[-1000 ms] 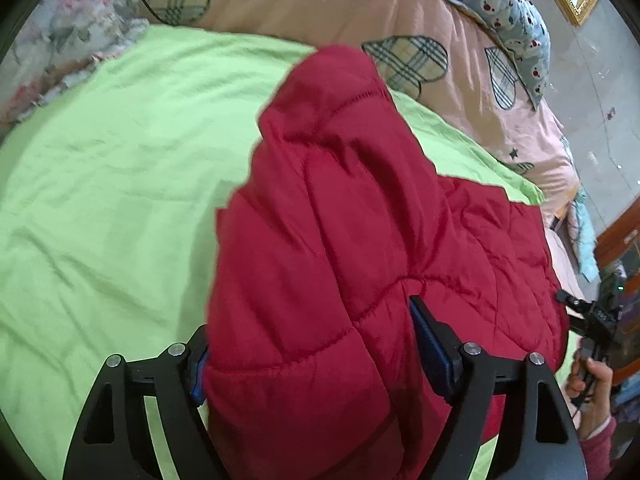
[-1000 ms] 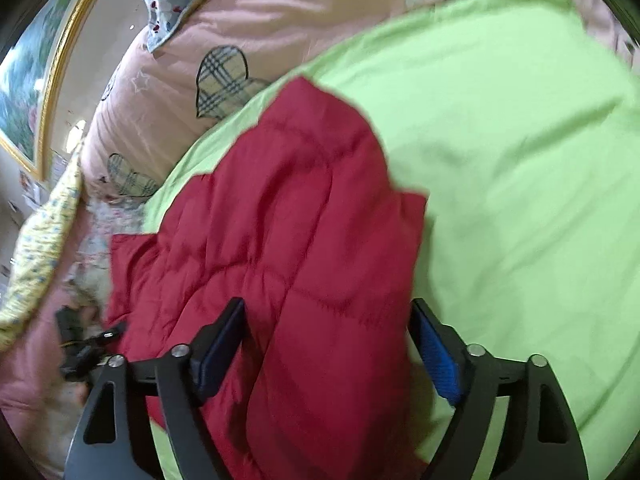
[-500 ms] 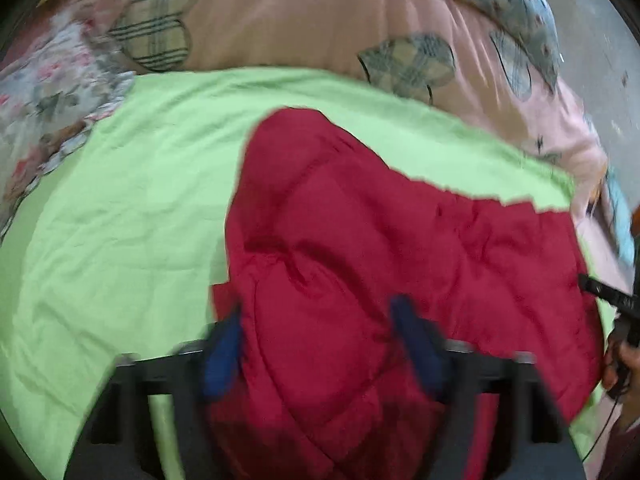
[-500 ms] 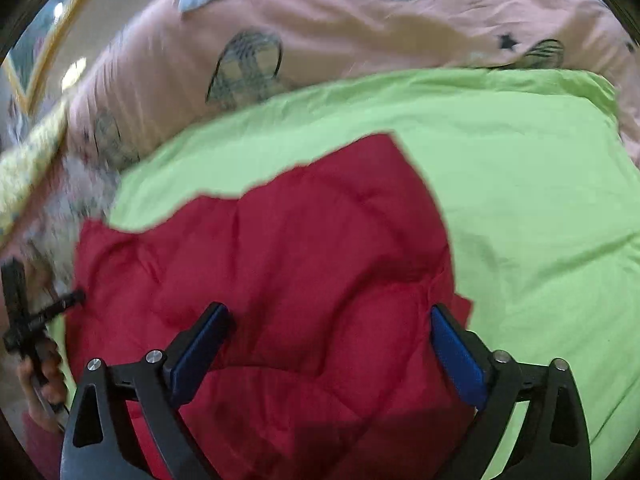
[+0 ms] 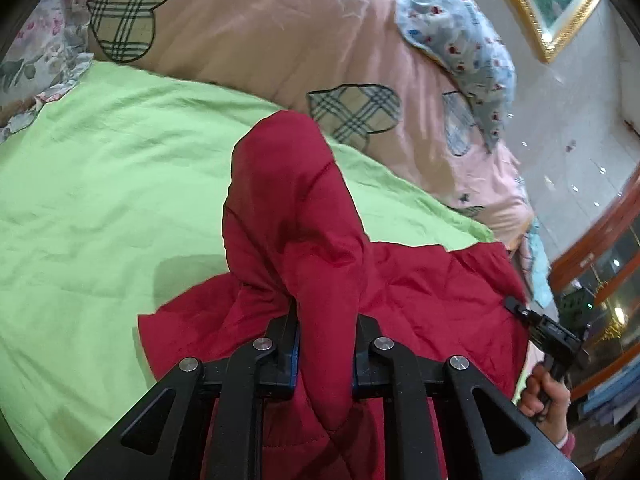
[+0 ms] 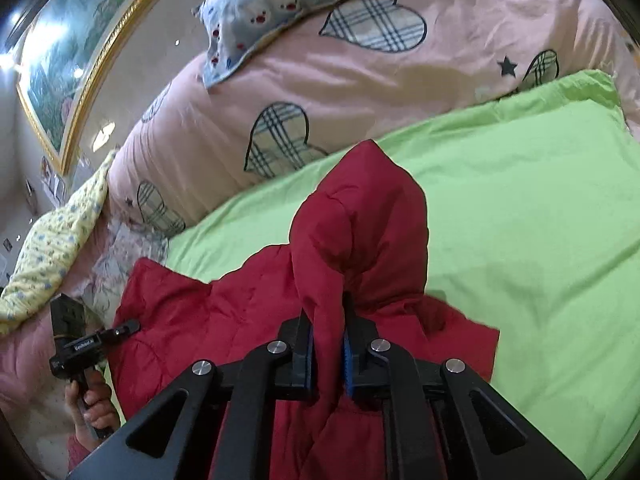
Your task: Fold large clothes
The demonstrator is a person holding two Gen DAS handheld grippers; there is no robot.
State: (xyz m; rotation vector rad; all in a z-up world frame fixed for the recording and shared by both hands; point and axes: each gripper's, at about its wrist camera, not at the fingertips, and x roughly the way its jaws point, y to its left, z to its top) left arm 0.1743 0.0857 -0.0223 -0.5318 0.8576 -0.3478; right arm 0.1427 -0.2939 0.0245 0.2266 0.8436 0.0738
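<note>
A red quilted jacket (image 5: 432,292) lies on a green sheet (image 5: 100,200) on a bed. My left gripper (image 5: 325,344) is shut on a thick fold of the jacket, which rises in a peak ahead of the fingers. In the right wrist view the jacket (image 6: 208,320) spreads to the left, and my right gripper (image 6: 328,344) is shut on another raised fold of it. Each gripper shows at the edge of the other's view: the right gripper (image 5: 520,311) and the left gripper (image 6: 128,326).
A pink duvet with plaid hearts (image 5: 260,36) is heaped behind the sheet (image 6: 540,240). A blue patterned pillow (image 5: 460,40) lies on it. A gold-framed picture (image 6: 52,76) hangs on the wall. Wooden furniture (image 5: 600,232) stands at the far right.
Both grippers have closed from wide open onto folds of the jacket. The pinched folds now stand up in peaks above the bed.
</note>
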